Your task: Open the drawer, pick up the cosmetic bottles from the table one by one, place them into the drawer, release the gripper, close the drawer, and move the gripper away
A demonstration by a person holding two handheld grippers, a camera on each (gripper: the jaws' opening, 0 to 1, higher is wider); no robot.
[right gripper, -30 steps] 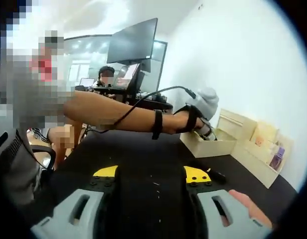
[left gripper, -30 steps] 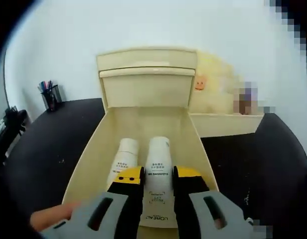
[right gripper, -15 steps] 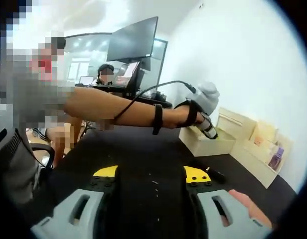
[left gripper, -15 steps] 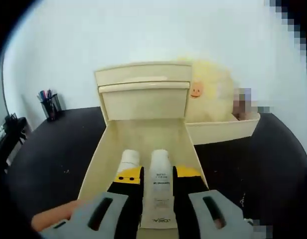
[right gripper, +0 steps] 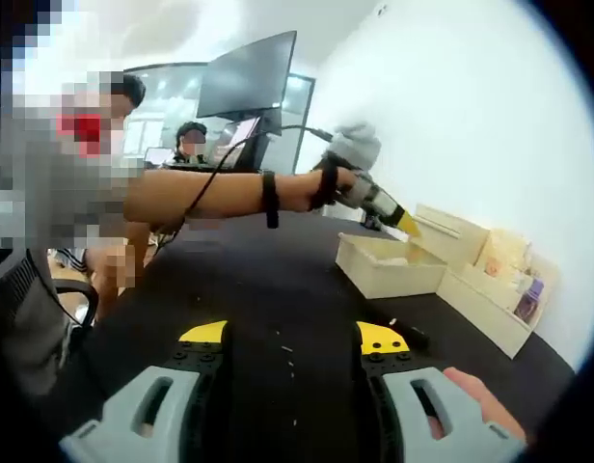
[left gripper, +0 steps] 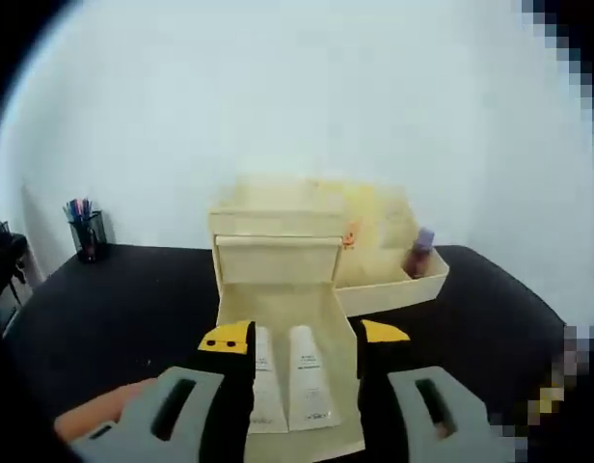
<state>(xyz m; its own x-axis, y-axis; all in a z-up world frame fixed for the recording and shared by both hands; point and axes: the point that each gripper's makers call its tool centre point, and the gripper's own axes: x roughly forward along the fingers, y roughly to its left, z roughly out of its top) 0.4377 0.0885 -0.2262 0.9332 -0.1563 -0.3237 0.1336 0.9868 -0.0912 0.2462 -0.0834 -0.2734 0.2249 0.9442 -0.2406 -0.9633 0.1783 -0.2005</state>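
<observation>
- Black tabletop (left gripper: 114, 309) carries a cream drawer (left gripper: 287, 318), pulled open, against a white wall.
- Two white cosmetic tubes (left gripper: 289, 388) lie side by side inside it.
- Left gripper (left gripper: 305, 338) hovers above them, jaws spread, empty.
- Right gripper (right gripper: 292, 336) jaws spread too, near a pen cup (left gripper: 85, 231).

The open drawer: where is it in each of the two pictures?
Left gripper view: the open drawer sits low in the middle, between the left tool's jaws.
Right gripper view: it is right of centre, on the black table.
Shared landmark: the cream organizer beside it.
</observation>
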